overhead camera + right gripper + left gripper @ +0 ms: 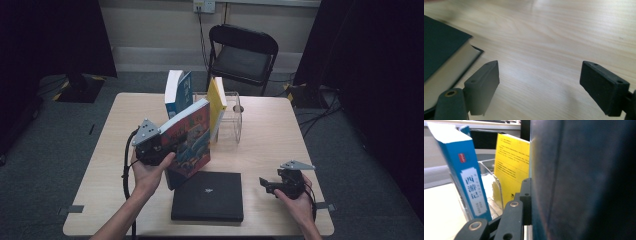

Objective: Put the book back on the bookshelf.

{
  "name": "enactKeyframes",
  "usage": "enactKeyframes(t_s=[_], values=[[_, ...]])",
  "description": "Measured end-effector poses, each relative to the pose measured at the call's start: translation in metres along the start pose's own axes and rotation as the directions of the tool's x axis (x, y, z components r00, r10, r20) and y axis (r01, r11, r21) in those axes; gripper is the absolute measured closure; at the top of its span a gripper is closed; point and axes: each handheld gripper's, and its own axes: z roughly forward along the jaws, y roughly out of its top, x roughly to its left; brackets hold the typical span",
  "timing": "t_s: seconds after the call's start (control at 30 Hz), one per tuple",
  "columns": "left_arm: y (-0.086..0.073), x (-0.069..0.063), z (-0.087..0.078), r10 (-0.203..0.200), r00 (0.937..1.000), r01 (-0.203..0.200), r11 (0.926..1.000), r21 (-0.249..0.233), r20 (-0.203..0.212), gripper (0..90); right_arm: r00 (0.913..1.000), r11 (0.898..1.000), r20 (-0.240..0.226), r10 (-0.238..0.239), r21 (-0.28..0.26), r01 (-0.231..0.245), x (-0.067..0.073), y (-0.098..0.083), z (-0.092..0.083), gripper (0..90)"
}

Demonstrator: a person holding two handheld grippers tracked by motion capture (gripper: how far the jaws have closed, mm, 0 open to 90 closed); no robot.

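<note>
Left gripper (161,145) is clamped on the illustrated book (189,142), holding it tilted above the table (270,140), just near of the clear rack (234,122). The rack holds a blue book (179,92) on its left and a yellow book (217,102) right of it, both upright. Right gripper (267,185), jaws wide apart with nothing between them, sits low over the near right of the table, just right of the black book (207,196), which lies flat at the near edge.
</note>
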Motion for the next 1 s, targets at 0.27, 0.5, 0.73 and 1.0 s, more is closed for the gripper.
enactKeyframes(t_s=[0.27,0.5,0.73,1.0], values=[[0.012,-0.003,0.012,0.002,0.9977,-0.003,1.0000,-0.007,-0.068,74.6,0.9981,0.998,0.047,-0.041,0.047,0.039,0.002,-0.007,0.010,15.8],[0.020,-0.005,0.025,0.012,0.9905,-0.013,0.9999,-0.009,-0.137,74.6,0.9962,0.996,0.066,-0.057,0.075,0.052,0.003,-0.011,0.016,14.1],[0.033,-0.007,0.044,0.012,0.9827,-0.015,0.9998,-0.015,-0.185,74.5,0.9959,0.998,0.073,-0.054,0.022,0.053,0.003,-0.017,0.016,13.4],[0.033,-0.012,0.070,0.022,0.9653,-0.025,0.9997,-0.009,-0.260,74.6,0.9957,0.999,0.077,-0.052,0.007,0.052,0.003,-0.019,0.016,13.3]])
